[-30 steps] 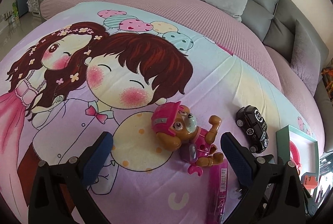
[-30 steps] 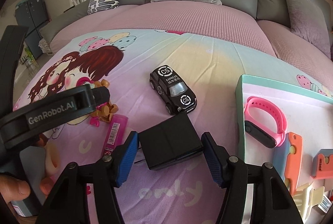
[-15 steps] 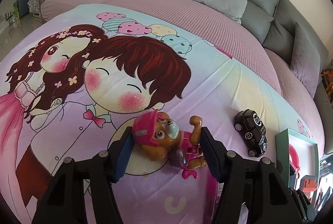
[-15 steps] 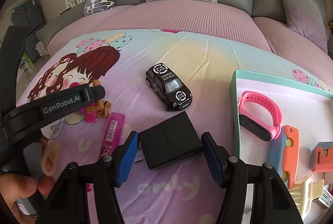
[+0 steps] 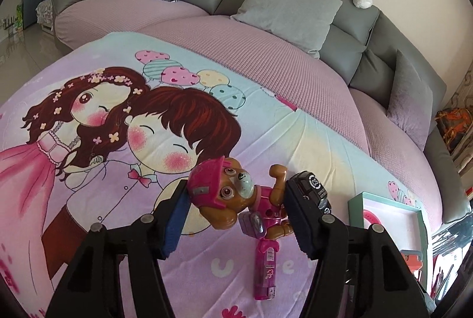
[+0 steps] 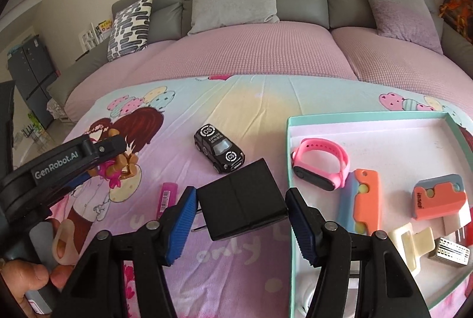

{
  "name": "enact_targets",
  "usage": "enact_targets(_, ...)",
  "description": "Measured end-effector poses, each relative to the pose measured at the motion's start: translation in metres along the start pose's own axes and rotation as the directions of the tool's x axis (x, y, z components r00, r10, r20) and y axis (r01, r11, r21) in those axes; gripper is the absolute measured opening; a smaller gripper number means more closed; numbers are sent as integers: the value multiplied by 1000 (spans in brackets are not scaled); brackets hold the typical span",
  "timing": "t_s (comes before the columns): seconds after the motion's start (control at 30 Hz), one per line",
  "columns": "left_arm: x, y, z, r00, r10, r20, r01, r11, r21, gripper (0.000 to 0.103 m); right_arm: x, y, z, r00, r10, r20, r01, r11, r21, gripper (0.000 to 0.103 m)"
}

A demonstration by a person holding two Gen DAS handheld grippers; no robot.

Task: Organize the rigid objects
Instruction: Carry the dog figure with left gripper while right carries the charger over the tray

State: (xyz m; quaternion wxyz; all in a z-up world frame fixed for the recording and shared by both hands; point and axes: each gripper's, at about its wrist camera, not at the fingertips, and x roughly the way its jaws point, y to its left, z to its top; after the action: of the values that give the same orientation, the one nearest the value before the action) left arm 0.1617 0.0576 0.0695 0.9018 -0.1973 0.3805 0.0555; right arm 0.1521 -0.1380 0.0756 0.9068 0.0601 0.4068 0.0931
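The left gripper squeezes a toy dog and holds it up over the blanket. The right gripper squeezes a black plug, held just above the blanket by the left edge of the tray. A toy car sits beyond the plug.

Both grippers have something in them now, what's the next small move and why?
Probably carry the right gripper sideways over the teal tray and set the black charger block in its bare part. It is already clamped and lifted, and the tray sits right beside it. The left gripper can follow with the pup figure.
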Motion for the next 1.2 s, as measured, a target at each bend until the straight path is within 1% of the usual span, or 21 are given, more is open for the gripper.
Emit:
enact_targets(0.17, -22, -13, 5, 998, -14, 55, 12, 999, 35, 65, -24, -20, 5, 997, -58, 47, 56, 997, 48, 64)
enact_targets(0.27, -27, -24, 6, 998, -21, 65, 17, 998, 60, 65, -33, -37, 8, 994, -85, 67, 79, 993, 87, 64)
enact_targets(0.4, -30, -46, 4, 997, -20, 70, 12, 993, 113, 65, -37, -56, 8, 993, -90, 76, 80, 988, 132, 64)
enact_targets(0.63, -31, -85, -6, 997, -42, 63, 28, 978, 207, 65, -44, -84, 7, 988, -126, 85, 110, 979, 172, 64)
enact_targets(0.77, -28, -106, -13, 998, -29, 57, 13, 964, 265, 65, -51, -100, 8, 984, -148, 100, 125, 971, 203, 64)
enact_targets(1.0, -26, -132, -25, 998, -44, 41, 29, 949, 314, 65, -61, -129, 10, 973, -202, 116, 169, 954, 247, 64)
enact_targets(1.2, -22, -151, -33, 998, -51, 36, 35, 939, 341, 65, -66, -148, 12, 969, -210, 132, 167, 945, 283, 64)
